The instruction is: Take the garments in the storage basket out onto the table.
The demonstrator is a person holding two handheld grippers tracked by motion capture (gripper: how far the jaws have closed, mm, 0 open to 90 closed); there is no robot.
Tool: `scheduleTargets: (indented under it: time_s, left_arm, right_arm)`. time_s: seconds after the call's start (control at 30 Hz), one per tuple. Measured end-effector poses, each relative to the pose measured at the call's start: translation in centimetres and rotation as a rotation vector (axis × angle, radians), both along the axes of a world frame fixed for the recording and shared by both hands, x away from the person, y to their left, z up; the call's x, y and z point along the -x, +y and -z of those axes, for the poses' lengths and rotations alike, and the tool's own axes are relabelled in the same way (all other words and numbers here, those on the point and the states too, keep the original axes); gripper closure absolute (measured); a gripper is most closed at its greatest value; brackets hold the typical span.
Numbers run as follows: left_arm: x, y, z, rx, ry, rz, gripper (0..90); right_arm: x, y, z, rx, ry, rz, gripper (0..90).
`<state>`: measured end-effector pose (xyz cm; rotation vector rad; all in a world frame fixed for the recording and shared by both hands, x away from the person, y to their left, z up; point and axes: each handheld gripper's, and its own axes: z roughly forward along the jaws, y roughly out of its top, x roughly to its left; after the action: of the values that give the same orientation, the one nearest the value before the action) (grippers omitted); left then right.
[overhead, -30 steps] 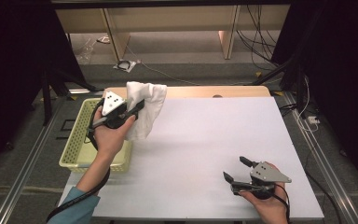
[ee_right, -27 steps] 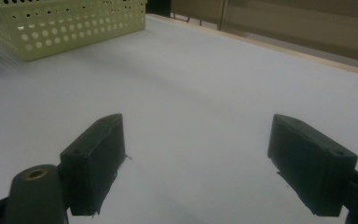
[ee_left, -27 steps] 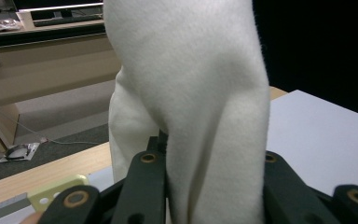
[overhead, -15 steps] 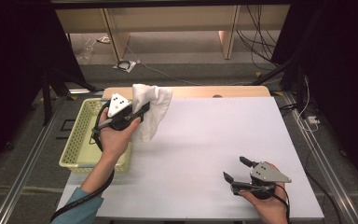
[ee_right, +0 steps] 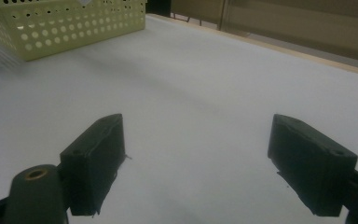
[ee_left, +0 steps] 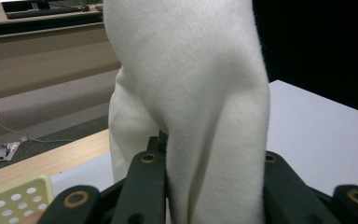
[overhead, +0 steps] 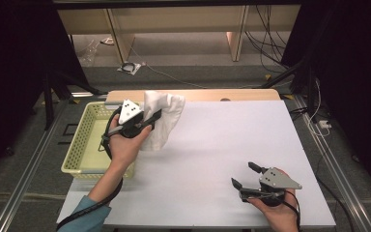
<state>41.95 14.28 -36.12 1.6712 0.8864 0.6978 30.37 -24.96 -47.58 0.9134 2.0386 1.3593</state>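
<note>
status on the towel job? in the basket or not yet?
Done: white towel is gripped and lifted by the left gripper. In hand: it hangs beside the yellow basket, over the table. Left: probably setting it down; the right gripper rests open, empty.

Teal sleeve (overhead: 88, 213); black grippers, grey plates

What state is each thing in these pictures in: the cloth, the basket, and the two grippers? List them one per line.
white towel: bunched, lifted off the table, hanging from the left gripper.
left gripper: shut on the white towel, beside the basket's far end.
right gripper: open, nothing between its jaws, low over the white table.
yellow basket: upright at the table's left edge; contents cannot be told.
</note>
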Motion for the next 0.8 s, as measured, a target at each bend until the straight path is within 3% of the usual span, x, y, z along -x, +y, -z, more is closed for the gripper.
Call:
scheduleTargets:
  time_s: [0.8]
  left_arm:
    - [0.4, -2.1, 0.7, -0.025, 0.021, 0.049, 74.3]
  right_arm:
    - [0.1, 0.0, 0.0, 0.005, 0.002, 0.001, 19.6]
